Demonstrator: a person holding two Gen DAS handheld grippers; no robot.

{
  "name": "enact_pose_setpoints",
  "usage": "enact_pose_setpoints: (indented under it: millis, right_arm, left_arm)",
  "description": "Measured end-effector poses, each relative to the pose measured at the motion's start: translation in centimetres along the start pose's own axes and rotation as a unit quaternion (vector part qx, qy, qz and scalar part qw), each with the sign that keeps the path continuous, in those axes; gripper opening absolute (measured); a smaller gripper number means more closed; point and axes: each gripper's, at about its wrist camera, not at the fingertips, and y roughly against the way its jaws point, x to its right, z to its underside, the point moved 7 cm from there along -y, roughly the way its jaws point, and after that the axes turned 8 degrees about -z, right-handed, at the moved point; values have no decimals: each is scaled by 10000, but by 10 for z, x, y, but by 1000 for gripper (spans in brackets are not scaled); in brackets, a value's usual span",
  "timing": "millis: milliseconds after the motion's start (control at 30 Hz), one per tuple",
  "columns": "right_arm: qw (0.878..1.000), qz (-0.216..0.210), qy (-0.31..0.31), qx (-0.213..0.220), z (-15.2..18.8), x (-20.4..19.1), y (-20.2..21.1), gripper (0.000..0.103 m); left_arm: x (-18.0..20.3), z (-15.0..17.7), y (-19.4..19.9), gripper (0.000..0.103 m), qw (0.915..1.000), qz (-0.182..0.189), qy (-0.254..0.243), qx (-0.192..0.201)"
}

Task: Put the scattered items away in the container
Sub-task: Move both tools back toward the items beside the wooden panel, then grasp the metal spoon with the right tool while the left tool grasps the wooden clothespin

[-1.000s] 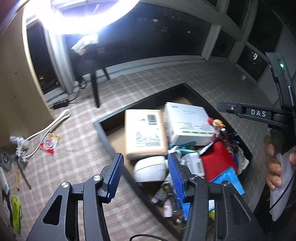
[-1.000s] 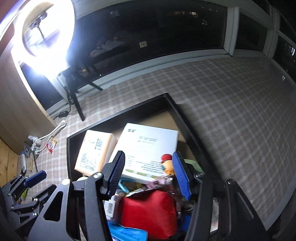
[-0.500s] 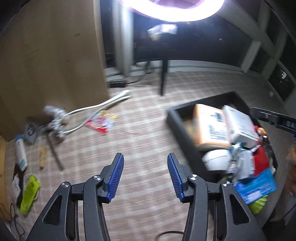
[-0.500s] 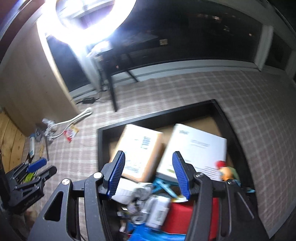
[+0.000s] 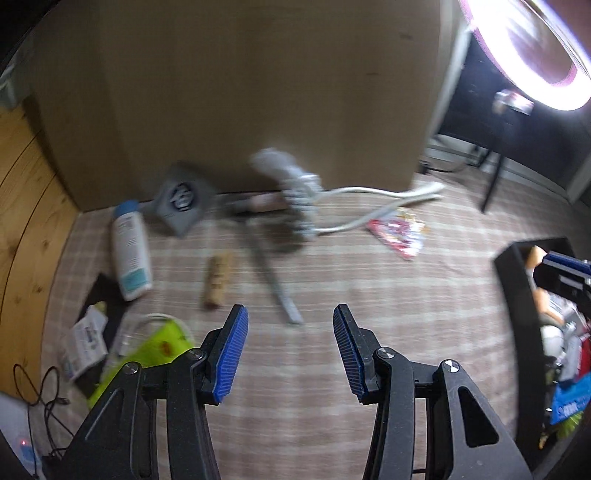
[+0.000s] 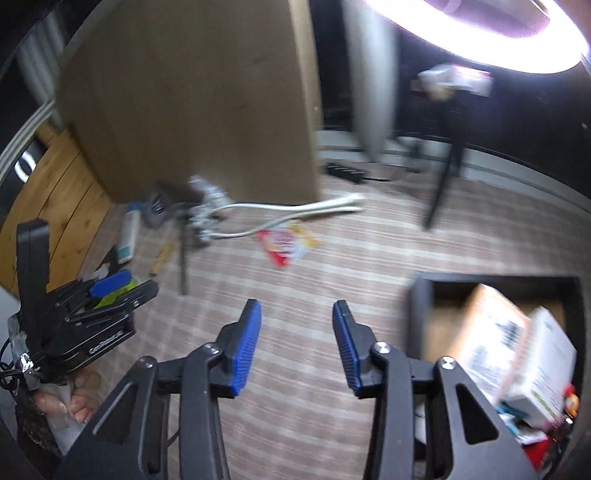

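Note:
My left gripper (image 5: 290,352) is open and empty above the checked cloth. Ahead of it lie a white bottle (image 5: 131,254), a small brown bar (image 5: 218,282), a grey flat tool (image 5: 275,284), a grey square box (image 5: 181,203), a white cable bundle (image 5: 303,188), a red snack packet (image 5: 397,234) and a yellow-green packet (image 5: 155,350). My right gripper (image 6: 297,347) is open and empty. The black container (image 6: 419,314), full of boxes, is to its right; it also shows at the right edge of the left wrist view (image 5: 517,306).
A large brown panel (image 5: 240,92) stands behind the scattered items. Wooden floor (image 5: 26,221) borders the cloth on the left. A ring light (image 6: 480,33) on a black stand (image 6: 441,184) is at the back right. Papers and thin cables (image 5: 48,384) lie at lower left.
Both grippers have swung left, away from the container toward the scattered items by the brown panel. Both stay open and empty.

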Motion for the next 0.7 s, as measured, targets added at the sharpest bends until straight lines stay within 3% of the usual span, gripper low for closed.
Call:
enact_pose_setpoints:
  millis: [167, 333, 700]
  right_arm:
    - [9986, -278, 343, -295, -9, -56, -52, 37]
    - [9960, -428, 516, -597, -19, -93, -102, 33]
    - [9913, -605, 412, -1093, -35, -115, -178, 27]
  left_arm:
    - [-34, -4, -33, 44, 9994, -218, 155, -216]
    - [-45, -6, -64, 43, 9987, -298, 118, -397]
    - [-48, -3, -97, 39, 9983, -175, 130, -548]
